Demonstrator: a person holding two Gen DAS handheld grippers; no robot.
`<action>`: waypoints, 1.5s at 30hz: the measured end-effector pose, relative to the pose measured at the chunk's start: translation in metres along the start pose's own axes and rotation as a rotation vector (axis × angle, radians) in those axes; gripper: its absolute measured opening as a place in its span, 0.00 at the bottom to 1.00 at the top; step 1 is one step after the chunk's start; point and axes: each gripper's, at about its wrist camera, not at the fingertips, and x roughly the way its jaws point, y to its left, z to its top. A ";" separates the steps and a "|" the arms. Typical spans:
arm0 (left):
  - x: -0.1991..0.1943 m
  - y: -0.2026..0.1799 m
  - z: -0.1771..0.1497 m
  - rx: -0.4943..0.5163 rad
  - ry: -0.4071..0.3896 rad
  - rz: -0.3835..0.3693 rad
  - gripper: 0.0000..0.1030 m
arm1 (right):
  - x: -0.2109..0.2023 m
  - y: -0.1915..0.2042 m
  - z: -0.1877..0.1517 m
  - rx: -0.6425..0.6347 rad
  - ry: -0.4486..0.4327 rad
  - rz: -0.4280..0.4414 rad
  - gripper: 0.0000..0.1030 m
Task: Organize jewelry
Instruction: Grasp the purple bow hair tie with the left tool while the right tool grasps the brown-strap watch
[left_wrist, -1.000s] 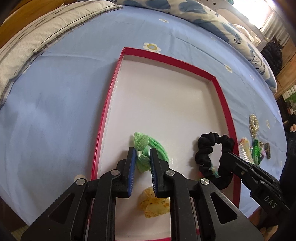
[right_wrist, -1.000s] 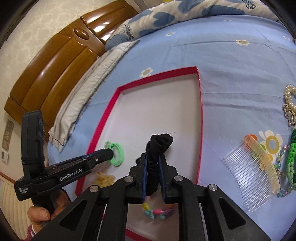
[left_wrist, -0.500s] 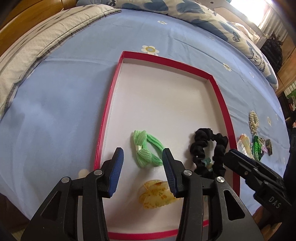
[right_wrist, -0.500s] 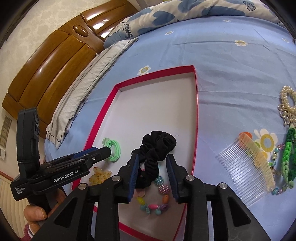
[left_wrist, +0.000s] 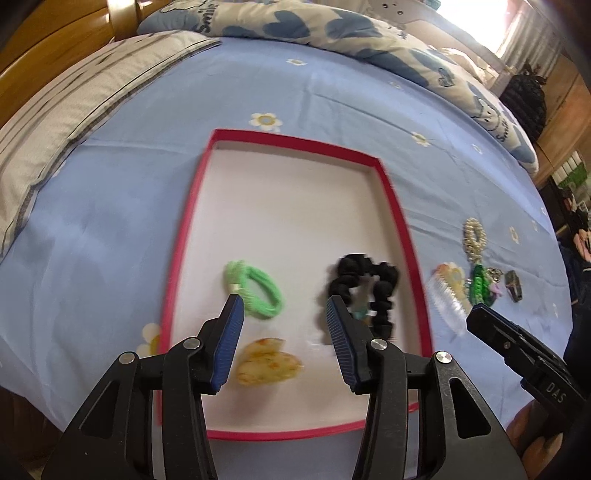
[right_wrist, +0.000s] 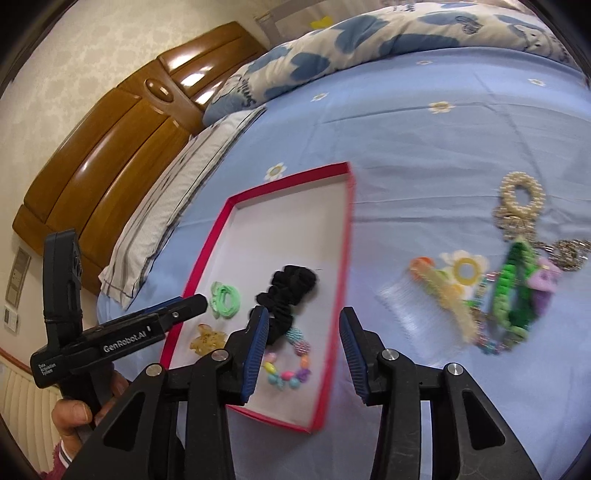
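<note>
Both the left gripper (left_wrist: 282, 314) and the right gripper (right_wrist: 303, 328) have just been opening and now gape empty above the red tray (left_wrist: 400, 221); the green hair tie (left_wrist: 258, 290) and black scrunchie (left_wrist: 369, 284) lie loose inside it. Right of the tray, the clear comb (right_wrist: 417, 306), green braided piece (right_wrist: 513, 288) and pearl ring (right_wrist: 522, 194) overlap on the bed sheet (right_wrist: 406, 129). Grabbing there could snag two pieces together, or the soft bedding could tip the tray.

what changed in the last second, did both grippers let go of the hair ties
Yes. The left gripper released the green hair tie and the right gripper released the black scrunchie; both jaws have just been opening, nothing is between them now, and both have pulled back. Both ties lie in the red tray. The yellow clip, bead bracelet and comb stayed put.
</note>
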 end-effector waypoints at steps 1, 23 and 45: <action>0.000 -0.005 0.000 0.008 0.001 -0.007 0.44 | -0.003 -0.002 -0.001 0.004 -0.004 -0.006 0.42; 0.015 -0.138 -0.007 0.238 0.043 -0.123 0.44 | -0.103 -0.140 -0.018 0.235 -0.156 -0.199 0.42; 0.080 -0.267 -0.004 0.465 0.129 -0.247 0.44 | -0.089 -0.215 0.022 0.251 -0.149 -0.289 0.41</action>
